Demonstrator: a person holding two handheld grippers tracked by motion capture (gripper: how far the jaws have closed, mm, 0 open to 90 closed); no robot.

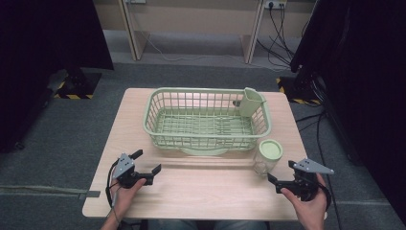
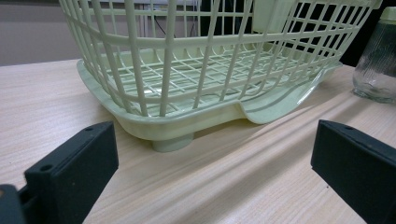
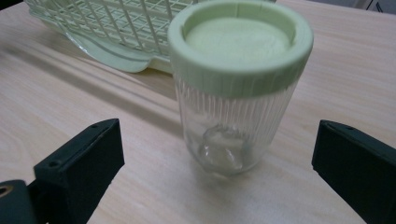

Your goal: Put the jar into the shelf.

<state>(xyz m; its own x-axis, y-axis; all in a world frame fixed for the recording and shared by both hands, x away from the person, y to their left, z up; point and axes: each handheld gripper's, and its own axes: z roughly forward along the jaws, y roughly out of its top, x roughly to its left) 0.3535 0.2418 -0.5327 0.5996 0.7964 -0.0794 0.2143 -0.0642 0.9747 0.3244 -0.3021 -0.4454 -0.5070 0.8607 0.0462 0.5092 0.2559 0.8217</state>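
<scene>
A pale green wire dish basket (image 1: 206, 120) on its drip tray stands at the middle of the wooden table; its near wall (image 2: 196, 60) fills the left gripper view. A green cutlery cup (image 1: 251, 101) hangs in its back right corner. A ribbed clear glass jar with a green lid (image 1: 267, 156) stands upright at the basket's front right corner, and sits (image 3: 236, 88) just ahead of the right gripper's jaws. My left gripper (image 1: 146, 161) is open near the table's front left, empty. My right gripper (image 1: 281, 173) is open at the front right, a short way from the jar.
The basket holds nothing but the cup. Bare tabletop (image 1: 206, 184) lies between the two grippers and in front of the basket. The jar (image 2: 376, 60) stands at the right edge of the left gripper view. Beyond the table are dark curtains, cables and table legs.
</scene>
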